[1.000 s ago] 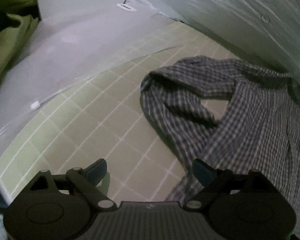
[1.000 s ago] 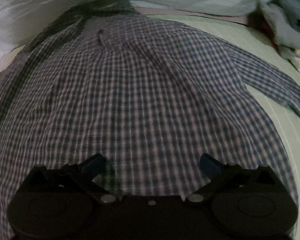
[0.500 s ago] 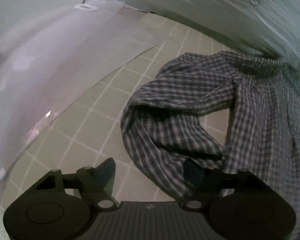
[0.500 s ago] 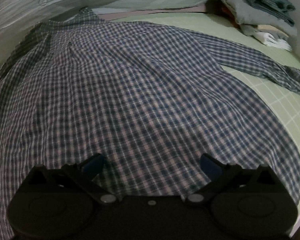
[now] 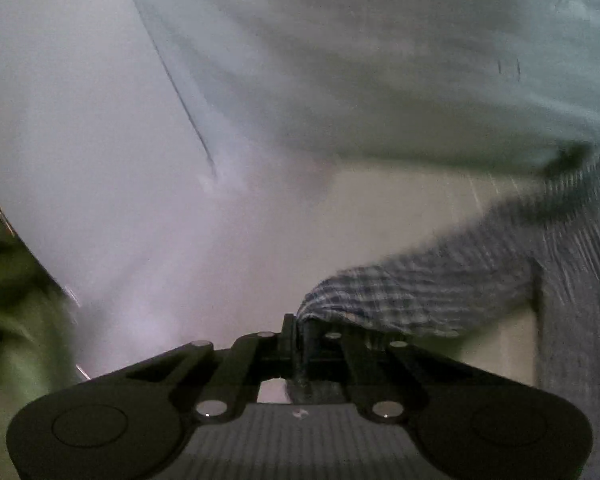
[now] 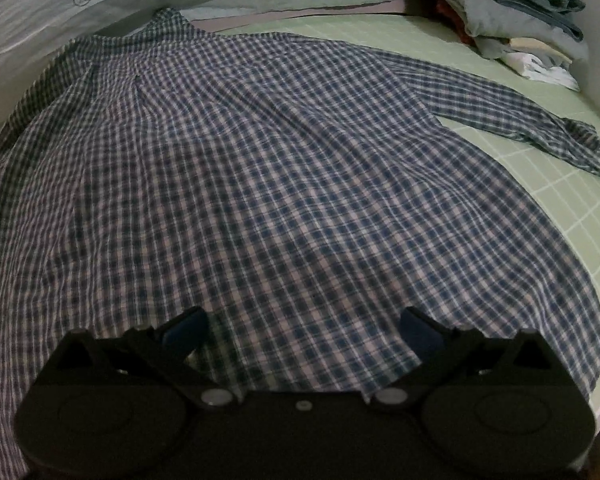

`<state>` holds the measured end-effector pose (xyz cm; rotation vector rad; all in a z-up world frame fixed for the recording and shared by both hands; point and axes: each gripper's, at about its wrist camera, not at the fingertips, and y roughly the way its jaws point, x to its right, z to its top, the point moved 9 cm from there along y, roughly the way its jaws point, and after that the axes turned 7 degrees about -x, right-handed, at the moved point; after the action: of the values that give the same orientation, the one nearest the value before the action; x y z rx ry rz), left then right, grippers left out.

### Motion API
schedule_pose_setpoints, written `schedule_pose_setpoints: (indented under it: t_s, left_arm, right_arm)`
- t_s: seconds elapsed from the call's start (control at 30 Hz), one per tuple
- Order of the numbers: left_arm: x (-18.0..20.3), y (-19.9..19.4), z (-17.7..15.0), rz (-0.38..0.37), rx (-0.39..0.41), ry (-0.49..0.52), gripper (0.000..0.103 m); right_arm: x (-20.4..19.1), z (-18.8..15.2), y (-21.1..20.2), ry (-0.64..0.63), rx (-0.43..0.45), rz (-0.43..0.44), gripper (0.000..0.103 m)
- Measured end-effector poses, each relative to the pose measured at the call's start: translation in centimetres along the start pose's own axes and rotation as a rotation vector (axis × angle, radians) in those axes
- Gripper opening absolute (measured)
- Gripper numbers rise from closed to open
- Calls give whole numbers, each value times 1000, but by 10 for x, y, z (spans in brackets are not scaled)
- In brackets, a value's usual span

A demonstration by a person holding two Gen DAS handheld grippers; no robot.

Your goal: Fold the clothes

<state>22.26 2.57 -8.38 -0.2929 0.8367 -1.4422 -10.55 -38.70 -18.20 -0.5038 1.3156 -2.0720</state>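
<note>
The left gripper (image 5: 296, 334) is clamped on the cuff end of a sleeve of the checked shirt (image 6: 260, 184); the sleeve (image 5: 412, 300) trails off to the gripper's right, lifted clear of the green grid mat (image 6: 560, 184). The right gripper (image 6: 302, 330) hangs just above the shirt's hem with its jaws spread wide, holding nothing. Ahead of it the shirt lies spread flat on the mat, its other sleeve stretched out to the right, towards a pile of folded clothes (image 6: 516, 20)
</note>
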Motion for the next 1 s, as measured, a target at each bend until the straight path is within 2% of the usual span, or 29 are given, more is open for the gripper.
schedule_pose_setpoints:
  t_s: [0.03, 0.07, 0.17, 0.27, 0.37, 0.4, 0.43, 0.47, 0.53, 0.57, 0.63, 0.7, 0.77, 0.87, 1.0]
  left_arm:
    - [3, -11, 5, 32, 50, 58, 3]
    - [13, -18, 3, 31, 65, 112, 3]
    - [48, -28, -16, -32, 58, 246, 4]
    - [100, -21, -64, -164, -49, 389, 8]
    - [133, -8, -105, -239, -167, 467, 9]
    - [133, -9, -109, -250, -181, 454, 9]
    - [132, -12, -111, -259, -187, 436, 19]
    - [129, -14, -109, -286, -192, 409, 24]
    - [111, -18, -100, -309, -194, 283, 42]
    - [101, -19, -94, -317, -193, 215, 45]
    - [82, -22, -84, -331, -192, 79, 61]
    - [57, -20, -77, -323, -202, -74, 69]
    - [30, -6, -81, -272, -244, -209, 72]
    - [14, 21, -97, -211, -349, -300, 72]
    - [13, 41, -115, -236, -430, -378, 72]
  right_arm:
    - [0, 0, 0, -2, 0, 1, 103]
    - [0, 0, 0, -4, -1, 2, 103]
    - [0, 1, 0, -7, 1, 4, 103]
    - [0, 1, 0, -13, 6, 7, 103]
    - [-1, 2, 0, -16, 8, 9, 103]
    - [-1, 2, 0, -17, 9, 9, 103]
    - [-2, 2, 0, -18, 9, 10, 103]
    - [-2, 3, 1, -18, 8, 10, 103]
    - [-2, 3, 1, -18, 10, 10, 103]
    - [-2, 4, 1, -16, 12, 9, 103]
    - [-2, 5, 2, -12, 16, 6, 103]
    - [-3, 6, 3, -8, 20, 4, 103]
    - [-5, 8, 4, -11, 23, 2, 103]
    - [-8, 12, 6, -10, 29, 1, 103]
    - [-11, 16, 8, -14, 33, 2, 103]
